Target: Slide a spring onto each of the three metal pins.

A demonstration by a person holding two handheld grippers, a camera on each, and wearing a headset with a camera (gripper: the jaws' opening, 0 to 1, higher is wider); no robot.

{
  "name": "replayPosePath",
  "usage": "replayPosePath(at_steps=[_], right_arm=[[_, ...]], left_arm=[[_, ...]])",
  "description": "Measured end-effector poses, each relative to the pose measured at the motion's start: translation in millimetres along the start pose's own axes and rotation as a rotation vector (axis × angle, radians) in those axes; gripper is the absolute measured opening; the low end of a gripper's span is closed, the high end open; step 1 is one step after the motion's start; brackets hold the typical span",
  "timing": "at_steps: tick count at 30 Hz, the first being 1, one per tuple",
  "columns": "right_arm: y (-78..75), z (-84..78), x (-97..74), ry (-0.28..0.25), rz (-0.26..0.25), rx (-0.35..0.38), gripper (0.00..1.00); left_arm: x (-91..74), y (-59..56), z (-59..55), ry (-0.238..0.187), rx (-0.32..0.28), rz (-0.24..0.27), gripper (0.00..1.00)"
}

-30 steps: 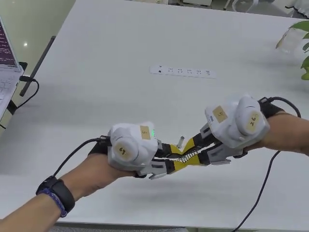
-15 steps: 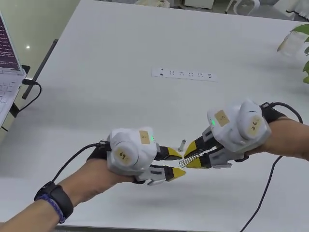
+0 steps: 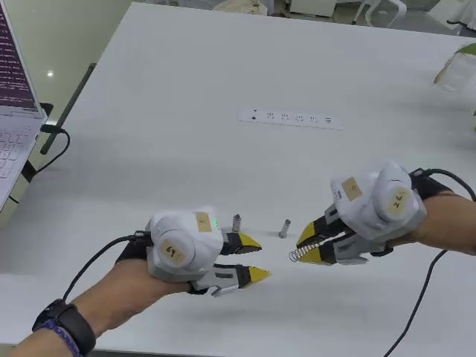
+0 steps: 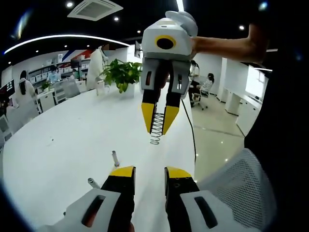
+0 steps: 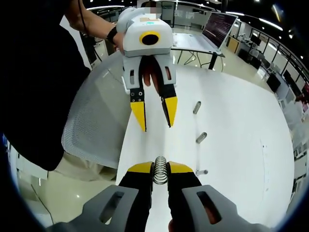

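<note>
1. Head view: low in the frame, the left gripper (image 3: 259, 258) has its jaws spread wide with nothing between them. To its right, the right gripper (image 3: 303, 251) pinches a spring (image 3: 309, 248). A pin (image 3: 285, 228) stands between the two grippers.
2. Left gripper view: at upper centre the spring pokes out beyond the right gripper's yellow tips.
3. Right gripper view: at bottom centre the spring sits squeezed between the jaws.

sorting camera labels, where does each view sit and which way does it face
Head view: on the headset, looking down at the table; forearms, left gripper and right gripper show.
Left gripper view: on the left gripper, own open jaws below, facing the right gripper and spring.
Right gripper view: on the right gripper, jaws clamping the spring, facing the left gripper.
Shared: both gripper views show pins.
</note>
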State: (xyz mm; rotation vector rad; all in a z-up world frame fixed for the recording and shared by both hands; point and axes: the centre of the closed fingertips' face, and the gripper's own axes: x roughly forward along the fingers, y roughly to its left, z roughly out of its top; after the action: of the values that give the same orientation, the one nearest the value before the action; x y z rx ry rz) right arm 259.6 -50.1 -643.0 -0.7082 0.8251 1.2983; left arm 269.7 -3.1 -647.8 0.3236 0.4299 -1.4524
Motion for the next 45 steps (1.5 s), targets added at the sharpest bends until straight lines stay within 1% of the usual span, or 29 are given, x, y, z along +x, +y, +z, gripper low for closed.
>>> replayPosePath(at_steps=[5, 10, 13, 18, 21, 25, 29, 35, 45], right_arm=[[-2.2, -8.4, 1.8, 0.016, -0.006, 0.018, 0.08], [-6.3, -21.8, 4.3, 0.046, -0.014, 0.038, 0.08], [-8.5, -27.2, 4.7, 0.057, -0.016, 0.047, 0.08], [-13.3, -33.1, 5.5, 0.073, -0.021, 0.055, 0.08], [-15.8, -34.6, 5.8, 0.078, -0.022, 0.057, 0.08], [-20.7, -36.6, 6.6, 0.083, -0.026, 0.06, 0.08], [-27.4, -40.3, 8.2, 0.094, -0.03, 0.065, 0.08], [-37.9, -43.8, 8.7, 0.113, -0.043, 0.067, 0.08], [-53.0, -47.9, 14.0, 0.146, -0.045, 0.064, 0.08]], left_arm=[[-10.0, 6.8, -8.9, 0.004, -0.03, 0.038, 0.18], [-21.0, 13.8, -19.0, 0.007, -0.062, 0.076, 0.21], [-29.3, 18.7, -26.1, 0.012, -0.081, 0.103, 0.22], [-41.4, 25.2, -33.5, 0.012, -0.105, 0.139, 0.23], [-48.7, 29.0, -37.3, 0.014, -0.117, 0.16, 0.24], [-55.4, 32.9, -39.7, 0.013, -0.13, 0.179, 0.25], [-64.5, 37.8, -46.9, 0.022, -0.151, 0.202, 0.27], [-79.2, 43.6, -55.9, 0.023, -0.178, 0.24, 0.3], [-100.2, 49.8, -69.0, 0.024, -0.22, 0.296, 0.34]])
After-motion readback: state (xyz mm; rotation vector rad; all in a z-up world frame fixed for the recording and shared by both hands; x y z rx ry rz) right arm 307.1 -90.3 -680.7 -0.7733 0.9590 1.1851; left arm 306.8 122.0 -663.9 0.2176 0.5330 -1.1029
